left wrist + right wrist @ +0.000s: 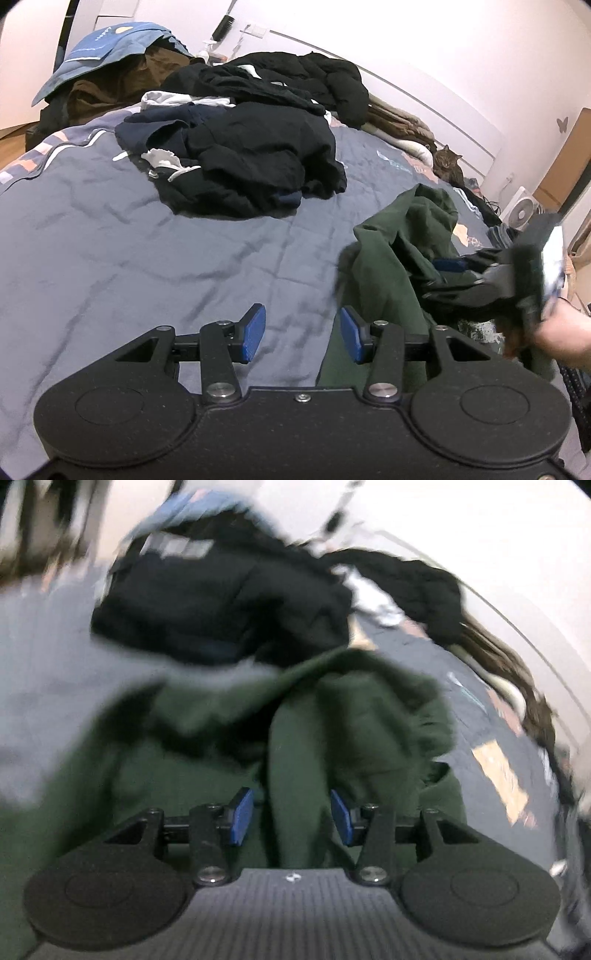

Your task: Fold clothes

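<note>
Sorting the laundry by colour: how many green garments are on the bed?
1: the dark green garment lies crumpled on the grey bedspread, right of the black clothes pile. More may hide under that pile.

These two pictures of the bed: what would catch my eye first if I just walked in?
Probably the dark green garment, bunched on the grey-blue bedspread, with a fold standing between the blue pads of the open right gripper. Behind it, mid-bed, lies a big heap of black clothes. Then a surprise: a tabby cat sits at the far right edge of the bed, by the wall.
</note>
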The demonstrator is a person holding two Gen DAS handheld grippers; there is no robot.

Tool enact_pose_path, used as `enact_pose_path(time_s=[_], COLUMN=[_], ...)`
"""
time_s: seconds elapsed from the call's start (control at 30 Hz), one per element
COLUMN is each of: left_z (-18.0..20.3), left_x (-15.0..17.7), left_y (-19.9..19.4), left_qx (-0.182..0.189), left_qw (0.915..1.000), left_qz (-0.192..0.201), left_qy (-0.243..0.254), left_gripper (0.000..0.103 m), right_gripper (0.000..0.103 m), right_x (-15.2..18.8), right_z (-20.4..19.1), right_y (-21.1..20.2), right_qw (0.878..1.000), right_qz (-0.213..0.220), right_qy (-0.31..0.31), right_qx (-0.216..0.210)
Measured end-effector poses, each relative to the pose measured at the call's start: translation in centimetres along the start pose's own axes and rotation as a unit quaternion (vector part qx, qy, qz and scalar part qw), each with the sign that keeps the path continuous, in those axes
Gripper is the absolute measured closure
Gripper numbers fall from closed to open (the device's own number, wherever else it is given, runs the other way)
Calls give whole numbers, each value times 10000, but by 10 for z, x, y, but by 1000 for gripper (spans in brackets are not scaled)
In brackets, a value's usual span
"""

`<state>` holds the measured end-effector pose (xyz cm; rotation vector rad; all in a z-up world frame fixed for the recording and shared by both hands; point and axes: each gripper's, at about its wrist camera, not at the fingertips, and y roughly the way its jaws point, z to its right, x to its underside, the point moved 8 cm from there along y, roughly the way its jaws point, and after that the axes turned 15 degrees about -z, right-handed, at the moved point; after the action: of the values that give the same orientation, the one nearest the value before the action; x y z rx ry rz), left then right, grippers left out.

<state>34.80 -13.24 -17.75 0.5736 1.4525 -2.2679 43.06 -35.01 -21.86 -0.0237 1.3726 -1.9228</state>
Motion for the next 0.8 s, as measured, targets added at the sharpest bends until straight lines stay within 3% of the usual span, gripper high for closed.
enact_pose_path(time_s=[0.1, 0.2, 0.3, 0.37, 0.47, 0.57, 0.6, 0.63, 0.7, 0.73, 0.8], left_z=[-1, -3, -3, -2, 0, 2, 3, 3, 4, 4, 4], left_x=[0, 1, 1, 1, 2, 4, 4, 4, 4, 4, 4], left_y=[3, 6, 5, 5, 6, 6, 6, 6, 7, 7, 8], left_qx=[-29, -50, -23, -1, -25, -32, -34, -30, -24, -22, -26], left_qw=[10000, 9999, 10000, 10000, 9999, 9999, 9999, 9999, 9999, 9999, 9999], left_qz=[-43, -95, -85, -84, -101, -106, -107, -112, -125, -132, -144], left_qy=[-15, -13, -29, -25, -8, 22, 33, 41, 48, 51, 45], left_gripper=[58, 58, 58, 58, 57, 57, 57, 57, 57, 57, 57], right_gripper=[62, 95, 97, 98, 98, 98, 98, 98, 96, 95, 95], right_x=[-2, -2, 3, 12, 33, 56, 64, 70, 84, 90, 99], right_z=[-4, 10, 38, 55, 79, 98, 102, 103, 96, 92, 87], right_y=[17, 10, -16, -38, -74, -91, -91, -88, -75, -67, -59], right_qw=[9999, 9962, 9728, 9405, 8656, 8084, 8085, 8323, 8989, 9193, 9372], right_qz=[-104, 13, 449, 831, 1550, 1977, 1946, 1752, 959, 565, 70], right_qy=[-42, 702, 1822, 2561, 3501, 4087, 4144, 4029, 3563, 3366, 3122], right_qx=[-38, -510, -1362, -2073, -3228, -3746, -3698, -3380, -2361, -1957, -1551])
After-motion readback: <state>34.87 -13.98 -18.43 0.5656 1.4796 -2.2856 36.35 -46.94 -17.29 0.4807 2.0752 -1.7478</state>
